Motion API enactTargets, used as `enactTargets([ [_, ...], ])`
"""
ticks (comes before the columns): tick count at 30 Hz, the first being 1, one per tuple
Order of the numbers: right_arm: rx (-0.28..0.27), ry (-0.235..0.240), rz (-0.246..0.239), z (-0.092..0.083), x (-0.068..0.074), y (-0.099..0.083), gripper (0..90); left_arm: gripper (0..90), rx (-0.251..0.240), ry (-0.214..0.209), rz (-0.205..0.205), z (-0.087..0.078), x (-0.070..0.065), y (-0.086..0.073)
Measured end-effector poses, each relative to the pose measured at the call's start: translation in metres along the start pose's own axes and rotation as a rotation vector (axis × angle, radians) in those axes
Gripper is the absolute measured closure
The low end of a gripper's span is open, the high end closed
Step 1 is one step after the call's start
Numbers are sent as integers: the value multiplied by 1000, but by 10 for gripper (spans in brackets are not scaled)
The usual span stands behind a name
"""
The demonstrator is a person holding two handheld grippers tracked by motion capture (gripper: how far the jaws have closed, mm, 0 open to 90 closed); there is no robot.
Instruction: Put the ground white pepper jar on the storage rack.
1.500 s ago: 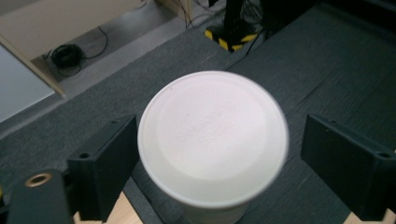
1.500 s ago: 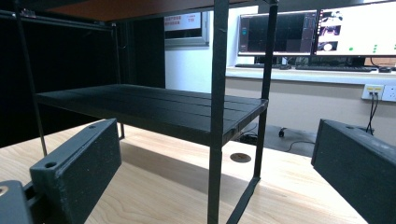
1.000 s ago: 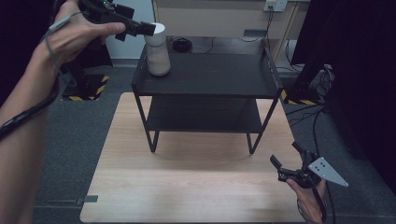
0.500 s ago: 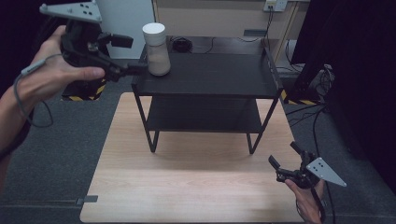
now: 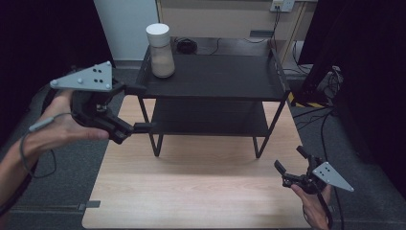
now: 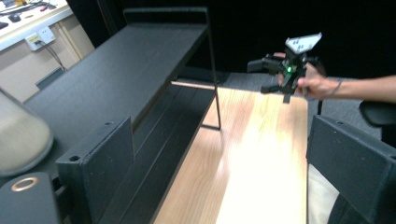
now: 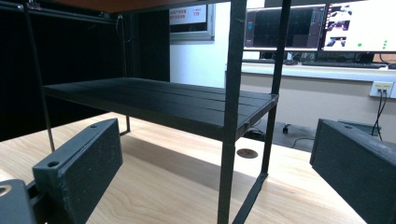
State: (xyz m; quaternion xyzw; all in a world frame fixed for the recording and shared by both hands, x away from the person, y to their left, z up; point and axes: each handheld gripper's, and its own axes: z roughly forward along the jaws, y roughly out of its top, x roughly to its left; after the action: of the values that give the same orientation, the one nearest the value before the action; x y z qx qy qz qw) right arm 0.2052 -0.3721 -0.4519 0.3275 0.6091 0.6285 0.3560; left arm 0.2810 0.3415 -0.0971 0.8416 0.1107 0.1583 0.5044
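Note:
A white and beige cylinder speaker (image 5: pixel 160 50) stands upright on the left end of the top shelf of a black two-tier rack (image 5: pixel 215 76). My left gripper (image 5: pixel 143 108) hovers open and empty beside the rack's left end, below the speaker, jaws pointing right. In the left gripper view, wide-apart jaws (image 6: pixel 224 140) frame the rack (image 6: pixel 116 79), and the speaker (image 6: pixel 18 135) sits at the left edge. My right gripper (image 5: pixel 288 158) is held open and empty low over the table's front right corner. Its own view (image 7: pixel 219 149) looks under the lower shelf (image 7: pixel 163 100).
The rack stands at the far half of a light wooden table (image 5: pixel 201 191). Farther off in the left gripper view is the right gripper (image 6: pixel 280 70). Cables and a wall socket (image 5: pixel 280 5) lie behind the table. Dark floor surrounds the table.
My left gripper has drawn away from the speaker on the top shelf, dropping down and back to the rack's left end. The right gripper has barely moved.

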Motion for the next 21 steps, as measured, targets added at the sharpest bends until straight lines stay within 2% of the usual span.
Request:
enactTargets([
  [2, 0, 2, -2, 0, 0, 0, 23, 72, 6, -11, 5, 3, -1, -8],
  [5, 0, 2, -2, 1, 0, 0, 22, 72, 21, -3, 13, 6, -3, -14],
  [8, 2, 1, -1, 0, 0, 0, 23, 72, 9, -6, 4, 8, -2, -20],
  [11, 2, -1, 1, 0, 1, 0, 23, 76, 2, -1, 6, 8, -3, -22],
  [13, 1, -2, 1, -1, 1, 0, 23, 77, -11, -14, -3, 8, -1, -23],
  [14, 1, -2, 1, -1, 1, 0, 24, 77, -4, -5, 14, 8, -4, -20],
  [15, 1, -2, 1, -1, 1, 0, 24, 77, -4, -5, 14, 8, -4, -20],
  [17, 0, -1, -1, 0, 2, 0, 24, 78, -14, -15, 2, 7, -3, -22],
  [19, 2, 3, -4, 1, 2, 0, 27, 78, -3, -3, 8, 6, -4, -20],
  [21, 5, 7, -4, 1, 2, 0, 29, 80, -12, -4, -8, 6, -2, -22],
])
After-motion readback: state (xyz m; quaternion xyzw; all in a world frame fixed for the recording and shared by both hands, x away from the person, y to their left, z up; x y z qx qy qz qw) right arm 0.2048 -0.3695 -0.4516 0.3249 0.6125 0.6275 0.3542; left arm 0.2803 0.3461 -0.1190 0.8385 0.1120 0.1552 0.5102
